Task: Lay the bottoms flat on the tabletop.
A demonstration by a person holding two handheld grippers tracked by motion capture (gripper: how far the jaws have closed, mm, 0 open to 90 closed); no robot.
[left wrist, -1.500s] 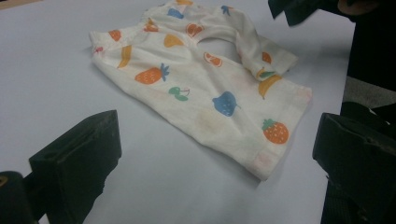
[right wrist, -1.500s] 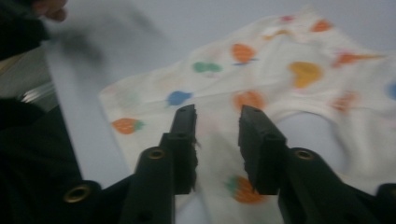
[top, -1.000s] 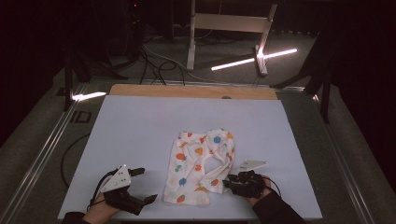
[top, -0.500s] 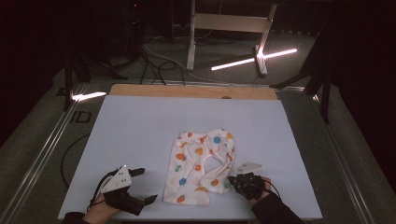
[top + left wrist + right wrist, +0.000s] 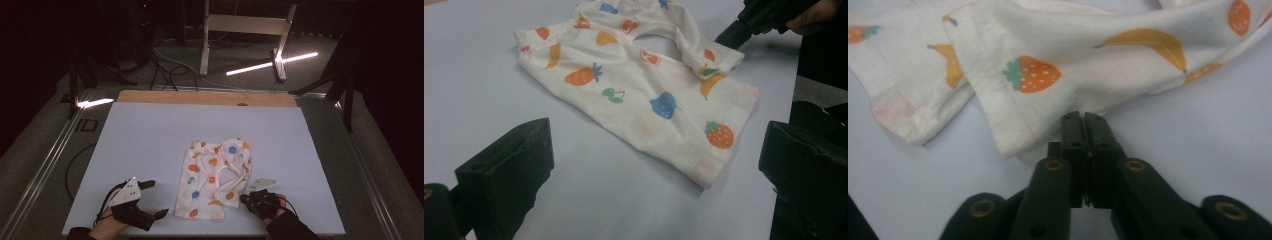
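Observation:
A small white garment [image 5: 212,180] printed with coloured fruit lies flat near the table's front edge, one leg folded over. My right gripper [image 5: 243,198] lies at its near right corner. In the right gripper view the jaws are pressed together, my right gripper [image 5: 1083,120] shut on the hem of the garment [image 5: 1073,60] below a strawberry print. My left gripper [image 5: 156,199] rests left of the garment, open. In the left gripper view nothing lies between the fingers [image 5: 509,170], and the garment [image 5: 649,95] is a little ahead, with the right gripper [image 5: 734,35] at its far side.
The pale blue table top [image 5: 150,140] has a wooden strip [image 5: 210,98] along its far edge. Metal rails [image 5: 45,170] run down both sides. Behind the table stand a frame with lit light bars [image 5: 270,62] and cables on the floor.
The right gripper's jaws have closed together on the garment's near right hem. The left gripper has stayed where it was, still open.

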